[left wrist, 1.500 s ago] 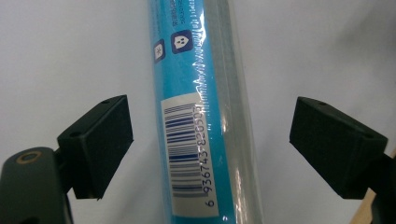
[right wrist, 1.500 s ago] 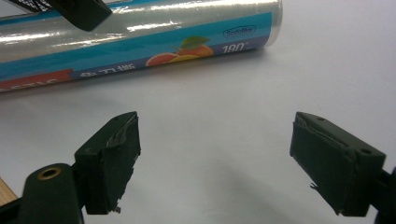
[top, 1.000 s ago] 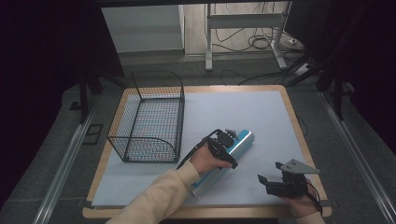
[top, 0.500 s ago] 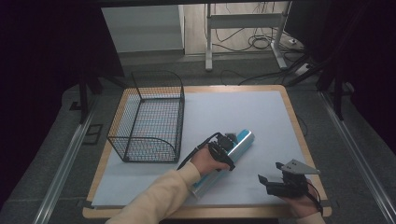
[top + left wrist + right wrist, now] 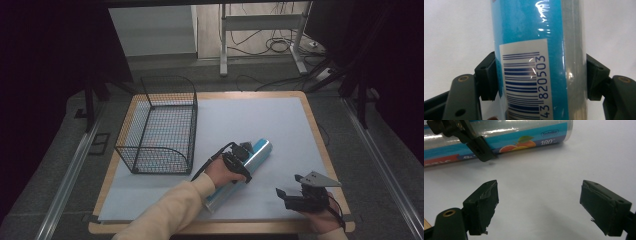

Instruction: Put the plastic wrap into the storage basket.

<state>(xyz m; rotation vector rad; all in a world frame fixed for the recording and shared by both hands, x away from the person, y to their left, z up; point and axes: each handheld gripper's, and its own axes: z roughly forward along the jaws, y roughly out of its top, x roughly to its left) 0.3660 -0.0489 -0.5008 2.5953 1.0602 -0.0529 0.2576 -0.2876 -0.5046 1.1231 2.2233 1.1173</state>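
On the tabletop [image 5: 280, 120], near its front edge, we note the blue-and-silver roll [image 5: 250, 162] lying on its side, slanted, its far end pointing away from us and to the right. Left claw [image 5: 239, 161] has just been closing and now clamps the roll across its width; in the left gripper view both pads [image 5: 487, 75] sit flush against the wrapper beside the barcode label [image 5: 524, 80]. Right claw [image 5: 290, 196] rests near the front right corner, jaws wide apart with nothing between them, pads [image 5: 482, 202] well apart from the roll [image 5: 524, 135].

Our judgement for the lift: the film wrapper looks slick and the tube round, so we keep the squeeze square across the middle, raise it level, and avoid twisting the wrist, lest it rotate or slide out.

Wire basket [image 5: 159, 127] stands upright at the left side; we see nothing inside it. Its open top looks able to take the roll lengthwise.
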